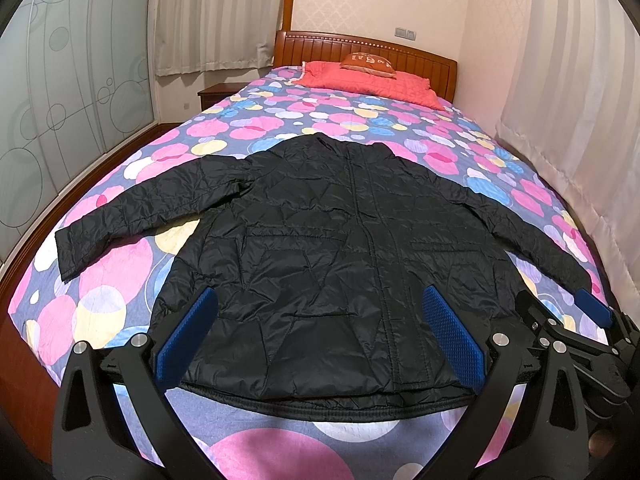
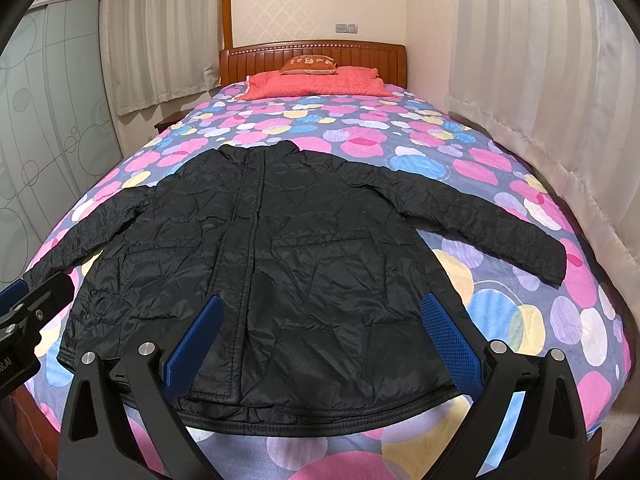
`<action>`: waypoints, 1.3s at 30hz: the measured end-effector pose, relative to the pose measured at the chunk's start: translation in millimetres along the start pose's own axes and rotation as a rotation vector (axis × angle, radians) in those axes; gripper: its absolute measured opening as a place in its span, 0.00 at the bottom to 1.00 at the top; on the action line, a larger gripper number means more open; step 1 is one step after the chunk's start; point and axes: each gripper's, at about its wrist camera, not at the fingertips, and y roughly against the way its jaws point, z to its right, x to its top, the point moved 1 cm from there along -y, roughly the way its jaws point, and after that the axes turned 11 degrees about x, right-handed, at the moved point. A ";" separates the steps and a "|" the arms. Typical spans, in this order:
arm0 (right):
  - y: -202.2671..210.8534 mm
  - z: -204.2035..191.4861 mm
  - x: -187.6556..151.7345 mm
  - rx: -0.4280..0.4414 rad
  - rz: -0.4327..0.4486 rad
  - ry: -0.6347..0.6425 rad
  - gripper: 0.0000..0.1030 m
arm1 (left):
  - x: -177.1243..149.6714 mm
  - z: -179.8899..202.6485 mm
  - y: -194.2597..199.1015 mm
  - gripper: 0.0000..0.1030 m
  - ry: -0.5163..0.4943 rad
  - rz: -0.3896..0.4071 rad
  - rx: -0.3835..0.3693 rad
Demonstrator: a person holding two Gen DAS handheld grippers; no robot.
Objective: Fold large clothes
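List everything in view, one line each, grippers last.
Quilted jacket: one, black, spread flat on the bed, sleeves out.
Bedspread: one, purple with pink, blue and yellow circles, covering the bed.
Pillow: one, coral, at the headboard.
Cushion: one, orange, on the pillow.
Headboard: one, wooden.
Curtains: white, at left and right.
Nightstand: one, wooden, left of the bed.
Left gripper: open, above the hem.
Right gripper: open, above the hem.

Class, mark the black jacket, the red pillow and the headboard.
black jacket [image 1: 320, 248]: left wrist view, chest panel.
red pillow [image 2: 316, 86]: right wrist view, quilted top.
headboard [image 2: 248, 60]: right wrist view, wooden slats.
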 end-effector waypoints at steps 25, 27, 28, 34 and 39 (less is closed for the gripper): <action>-23.1 0.9 -12.4 0.015 -0.024 -0.027 0.95 | -1.5 -15.5 -30.7 0.98 0.063 -0.075 -0.066; -29.5 9.8 -10.3 0.015 -0.033 -0.045 0.95 | -0.5 -21.6 -44.5 0.98 0.071 -0.101 -0.060; -34.6 17.7 -8.5 0.012 -0.038 -0.062 0.95 | 1.2 -23.4 -50.9 0.98 0.072 -0.108 -0.052; -51.1 71.2 -3.9 0.004 -0.017 -0.207 0.95 | 6.2 -51.7 -100.9 0.84 0.114 -0.179 0.009; -67.8 134.1 -3.9 -0.003 -0.039 -0.384 0.50 | 6.0 -77.9 -140.1 0.70 0.191 -0.248 0.079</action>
